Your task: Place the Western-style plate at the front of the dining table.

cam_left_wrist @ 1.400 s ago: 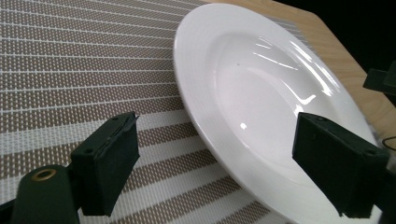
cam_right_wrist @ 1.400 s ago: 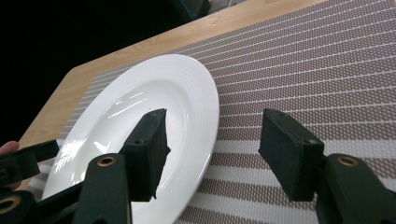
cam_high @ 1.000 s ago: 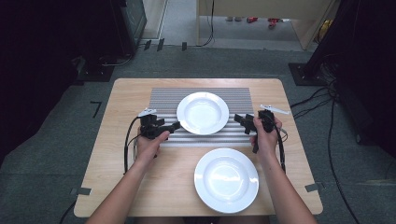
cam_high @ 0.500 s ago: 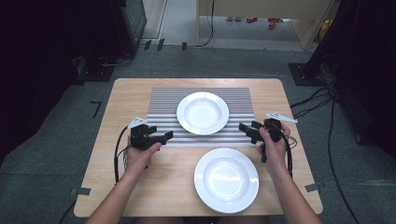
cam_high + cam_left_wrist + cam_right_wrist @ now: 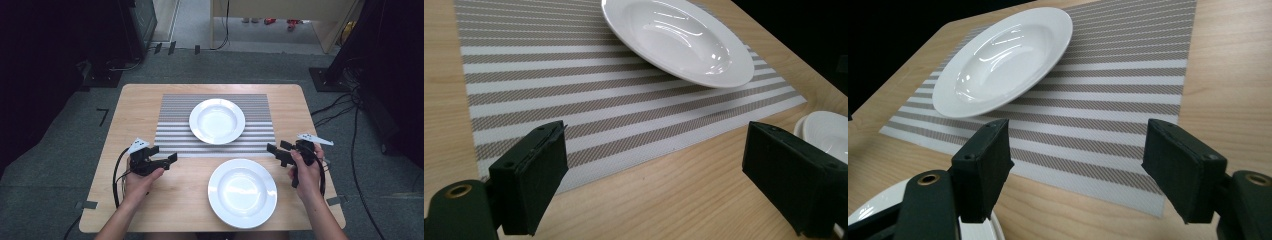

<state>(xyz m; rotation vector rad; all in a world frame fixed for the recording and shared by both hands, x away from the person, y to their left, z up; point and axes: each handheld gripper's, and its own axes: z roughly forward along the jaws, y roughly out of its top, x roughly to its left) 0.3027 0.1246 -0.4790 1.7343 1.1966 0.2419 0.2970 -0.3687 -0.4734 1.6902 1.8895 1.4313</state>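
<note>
Plates: one (image 5: pixel 217 120) sits on the striped placemat (image 5: pixel 172 135) at tabletop (image 5: pixel 140 102) centre, second plate (image 5: pixel 242 192) on bare wood at the near edge. Left hand-held gripper (image 5: pixel 169 160) jaws spread, empty, just off the mat's near-left corner. Right hand-held gripper (image 5: pixel 274 152) jaws spread, empty, off the near-right corner

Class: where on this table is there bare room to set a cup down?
Bare wood lies left of the striped placemat, beyond the left gripper, and between the mat's right edge and the table edge. The near middle, around the front plate, is crowded.
</note>
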